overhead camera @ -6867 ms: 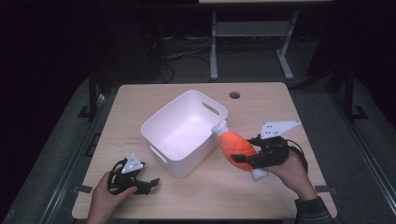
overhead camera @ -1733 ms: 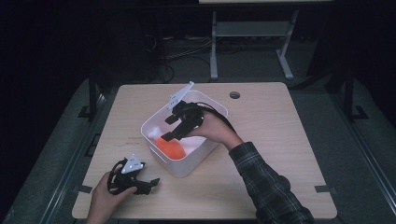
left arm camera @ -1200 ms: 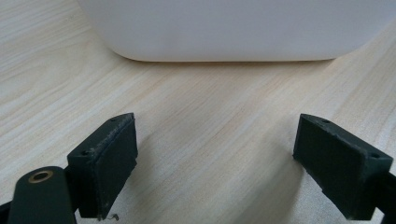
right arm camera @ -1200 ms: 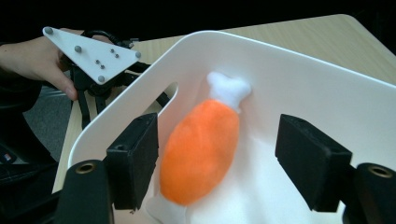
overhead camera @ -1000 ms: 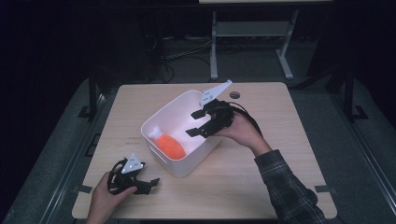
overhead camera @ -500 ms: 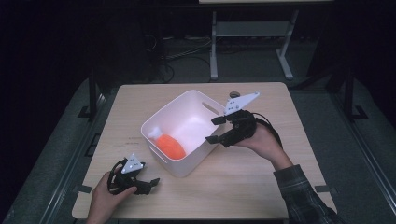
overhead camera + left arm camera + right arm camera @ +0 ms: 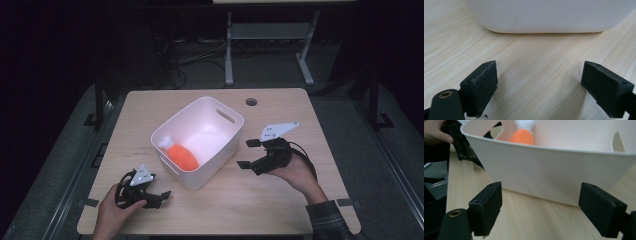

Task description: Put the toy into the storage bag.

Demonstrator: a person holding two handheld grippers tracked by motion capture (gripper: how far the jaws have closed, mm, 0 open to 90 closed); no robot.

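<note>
1. Since my earlier frame, right gripper [image 7: 248,154] withdrew to the white bin's [image 7: 227,147] three o'clock, jaws opening, empty.
2. Orange plush toy [image 7: 182,156] lies inside; placement looks done.
3. Left gripper [image 7: 161,196] spread, idle at seven o'clock.

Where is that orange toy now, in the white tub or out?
In. The orange toy lies on the floor of the white tub, against its left wall, white tip toward the rim.
</note>
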